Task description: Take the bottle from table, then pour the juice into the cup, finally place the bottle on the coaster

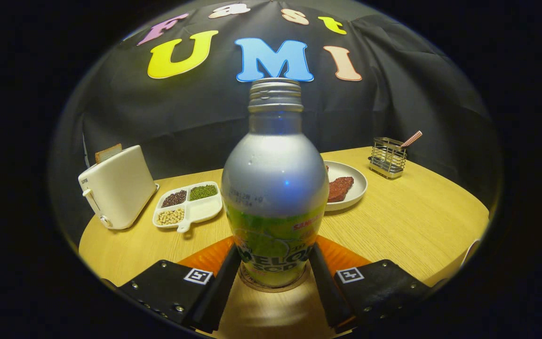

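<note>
**A:** Aluminium bottle (274, 188) stands upright between the fingers of the gripper (274, 268), its base resting on a round coaster (294, 284) on the near part of the wooden table (407, 221). Cap is off; the threaded neck is open.

**B:** Finger state?

**A:** Both fingers lie against the lower label, one on each side. We read it as clamped on the bottle, though we cannot tell how hard they press.

**B:** So we judge this as the placing step, near its end. No cup noted from here.

**A:** Agreed. To do it well, we check first that the base sits flat and centred on the coaster. The coaster's rim shows evenly around the near side of the base, so it looks centred.

**B:** Then we part the fingers slowly and evenly, so neither drags the bottle sideways. It is tall and narrow-footed; a one-sided pull could tip it.

**A:** After that we back straight toward the near side, low and level, without brushing the label.

**B:** Surroundings?

**A:** Toaster (118, 188) far left, divided dish of beans (188, 203) beside it, plate (352, 186) behind the bottle to the right, wire holder (387, 157) far right. All well apart from the bottle.
</note>
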Demonstrator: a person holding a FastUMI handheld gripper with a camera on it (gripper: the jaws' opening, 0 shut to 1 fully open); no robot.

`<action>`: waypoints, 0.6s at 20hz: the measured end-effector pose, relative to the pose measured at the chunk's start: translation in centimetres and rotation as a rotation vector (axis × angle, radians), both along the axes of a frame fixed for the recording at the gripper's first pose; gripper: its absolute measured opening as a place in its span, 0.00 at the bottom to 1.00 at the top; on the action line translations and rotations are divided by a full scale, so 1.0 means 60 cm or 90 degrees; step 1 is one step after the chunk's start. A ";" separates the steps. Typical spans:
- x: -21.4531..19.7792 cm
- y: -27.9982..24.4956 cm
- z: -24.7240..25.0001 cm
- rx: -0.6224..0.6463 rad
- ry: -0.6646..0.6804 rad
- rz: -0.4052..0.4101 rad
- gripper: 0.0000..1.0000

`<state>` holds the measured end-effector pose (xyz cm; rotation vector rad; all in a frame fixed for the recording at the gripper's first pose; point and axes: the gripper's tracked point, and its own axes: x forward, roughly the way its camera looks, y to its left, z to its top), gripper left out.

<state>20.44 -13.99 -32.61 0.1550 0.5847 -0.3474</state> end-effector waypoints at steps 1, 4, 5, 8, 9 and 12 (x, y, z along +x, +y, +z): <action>-0.002 0.002 -0.001 0.000 0.002 0.006 0.82; -0.011 0.004 0.002 -0.010 0.009 0.012 0.97; -0.013 0.007 0.005 -0.011 0.007 0.017 0.97; -0.021 0.024 0.025 -0.004 -0.005 0.038 0.97; -0.026 0.032 0.042 0.001 -0.016 0.047 0.97; -0.044 0.040 0.109 -0.007 -0.069 0.066 0.96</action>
